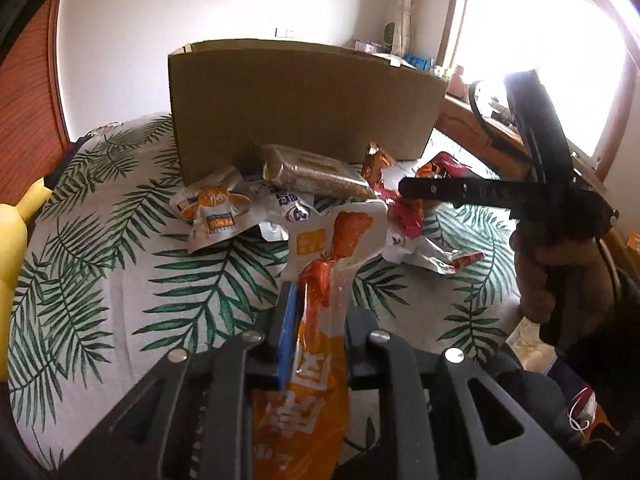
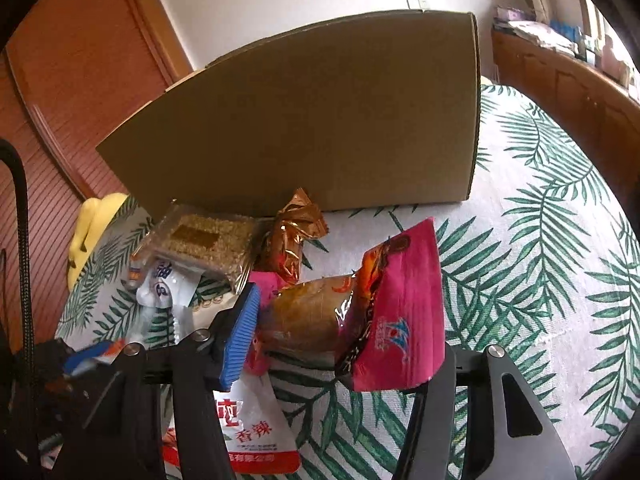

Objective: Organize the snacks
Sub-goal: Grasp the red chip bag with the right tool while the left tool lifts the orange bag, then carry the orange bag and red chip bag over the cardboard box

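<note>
Orange-and-white snack pouch (image 1: pixel 320 280) sits pinched in the left claw (image 1: pixel 316 320), lifted over the leaf-print bed cover (image 1: pixel 120 280). Right claw (image 2: pixel 340 340) is clamped on a pink packet (image 2: pixel 400 312), held up just in front of the cardboard box (image 2: pixel 320 120). Rest of the snacks, like the sesame bar pack (image 2: pixel 204 244) and a gold wrapper (image 2: pixel 296 232), lie piled against the box front.
</note>
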`<state>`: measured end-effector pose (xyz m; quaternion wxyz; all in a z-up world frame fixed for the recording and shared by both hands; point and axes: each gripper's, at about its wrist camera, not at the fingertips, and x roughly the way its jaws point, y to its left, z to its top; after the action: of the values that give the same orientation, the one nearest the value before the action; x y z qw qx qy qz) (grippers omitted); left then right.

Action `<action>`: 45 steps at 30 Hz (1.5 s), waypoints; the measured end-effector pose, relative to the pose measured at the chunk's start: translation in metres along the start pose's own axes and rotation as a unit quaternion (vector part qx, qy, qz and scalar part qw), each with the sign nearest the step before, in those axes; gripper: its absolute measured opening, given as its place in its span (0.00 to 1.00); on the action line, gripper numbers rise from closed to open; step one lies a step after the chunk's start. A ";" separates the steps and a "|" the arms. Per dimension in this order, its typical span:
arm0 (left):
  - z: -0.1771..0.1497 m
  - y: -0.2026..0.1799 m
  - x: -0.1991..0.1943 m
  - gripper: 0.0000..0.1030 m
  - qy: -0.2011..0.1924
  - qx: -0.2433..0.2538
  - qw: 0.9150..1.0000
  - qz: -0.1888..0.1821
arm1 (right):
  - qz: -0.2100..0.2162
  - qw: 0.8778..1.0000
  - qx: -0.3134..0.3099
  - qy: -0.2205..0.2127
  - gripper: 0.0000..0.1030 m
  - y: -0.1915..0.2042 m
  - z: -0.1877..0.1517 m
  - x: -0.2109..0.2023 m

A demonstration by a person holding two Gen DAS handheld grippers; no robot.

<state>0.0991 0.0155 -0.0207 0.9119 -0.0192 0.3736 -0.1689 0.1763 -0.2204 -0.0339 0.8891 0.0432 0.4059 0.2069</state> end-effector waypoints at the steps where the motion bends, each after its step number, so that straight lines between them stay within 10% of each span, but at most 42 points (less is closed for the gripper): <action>1: 0.000 0.000 0.000 0.16 0.000 0.000 1.000 0.000 | 0.002 1.000 0.000 -0.002 0.52 -0.001 -0.001 -0.002; 45: 0.061 -0.026 -0.043 0.16 -0.090 0.008 0.996 -0.026 | 0.001 0.996 -0.025 -0.087 0.42 -0.012 -0.007 -0.075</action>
<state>0.1050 -0.0011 0.0565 0.9373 -0.0364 0.2881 -0.1928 0.1314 -0.2625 0.0116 0.9216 0.0390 0.3215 0.2139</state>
